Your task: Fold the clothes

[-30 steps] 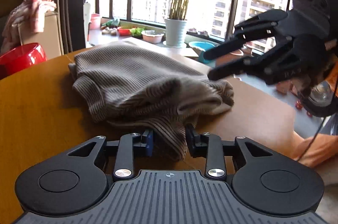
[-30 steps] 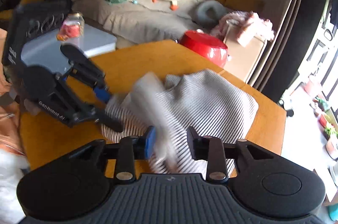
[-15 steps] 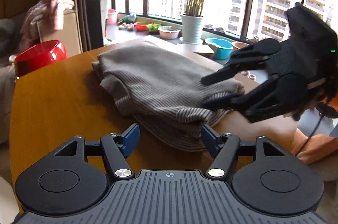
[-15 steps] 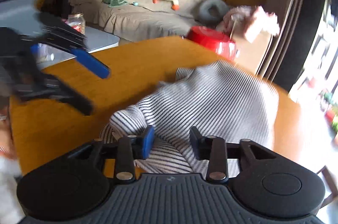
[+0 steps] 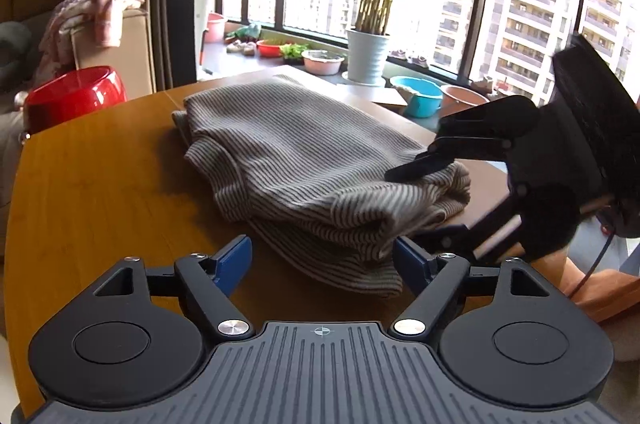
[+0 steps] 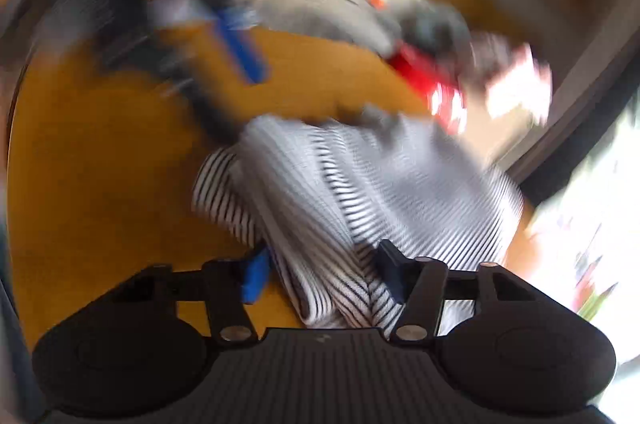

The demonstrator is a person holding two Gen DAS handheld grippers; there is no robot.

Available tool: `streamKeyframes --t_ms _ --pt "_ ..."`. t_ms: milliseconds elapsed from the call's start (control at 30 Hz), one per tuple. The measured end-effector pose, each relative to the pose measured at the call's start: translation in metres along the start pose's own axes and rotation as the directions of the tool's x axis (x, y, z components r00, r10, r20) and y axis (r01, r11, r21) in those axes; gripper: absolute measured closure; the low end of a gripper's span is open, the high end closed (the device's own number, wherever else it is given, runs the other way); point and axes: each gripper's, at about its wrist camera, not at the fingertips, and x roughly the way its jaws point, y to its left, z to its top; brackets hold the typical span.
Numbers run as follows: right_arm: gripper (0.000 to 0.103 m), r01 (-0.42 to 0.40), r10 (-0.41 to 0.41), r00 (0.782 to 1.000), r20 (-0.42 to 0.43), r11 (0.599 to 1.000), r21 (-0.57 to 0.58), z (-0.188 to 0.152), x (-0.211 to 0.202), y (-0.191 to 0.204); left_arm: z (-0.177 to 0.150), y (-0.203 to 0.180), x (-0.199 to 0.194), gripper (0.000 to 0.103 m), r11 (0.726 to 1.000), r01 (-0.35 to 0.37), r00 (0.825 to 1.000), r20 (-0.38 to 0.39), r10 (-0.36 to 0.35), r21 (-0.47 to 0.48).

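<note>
A grey-and-white striped garment (image 5: 304, 160) lies folded in a thick bundle on the wooden table (image 5: 92, 192). My left gripper (image 5: 322, 260) is open just in front of the bundle's near edge, its blue pads (image 5: 234, 260) wide apart and empty. My right gripper (image 5: 408, 204) reaches in from the right, its jaws open around the bundle's right end, one finger above and one below. In the blurred right wrist view the striped garment (image 6: 360, 192) lies between the open right gripper (image 6: 324, 274) fingers.
A red bowl (image 5: 74, 96) stands at the table's far left edge. A beige box with pink cloth (image 5: 104, 24) stands behind it. A potted plant (image 5: 368, 56) and bowls (image 5: 418, 100) line the windowsill beyond the table.
My left gripper let go of the garment's edge, opened wide and drew back. My right gripper came down and now straddles the bundle's right end, moving fast.
</note>
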Motion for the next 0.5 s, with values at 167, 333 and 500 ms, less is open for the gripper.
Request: streamKeyframes --t_ms 167,333,500 --pt "0.057 -0.242 0.258 0.965 0.052 0.790 0.563 -0.006 0.011 -0.086 -0.010 -0.023 0.010 0.010 0.975 -0.017 1.000 -0.004 0.018 0.223" --pt "0.058 -0.297 0.303 0.948 0.094 0.743 0.600 -0.020 0.012 -0.093 -0.005 -0.050 0.049 0.010 0.894 -0.115 0.993 0.072 0.093 0.433" --pt "0.057 -0.317 0.317 0.942 0.106 0.747 0.585 -0.020 0.012 -0.096 0.014 -0.062 0.080 0.023 0.856 -0.079 0.994 0.101 0.031 0.510"
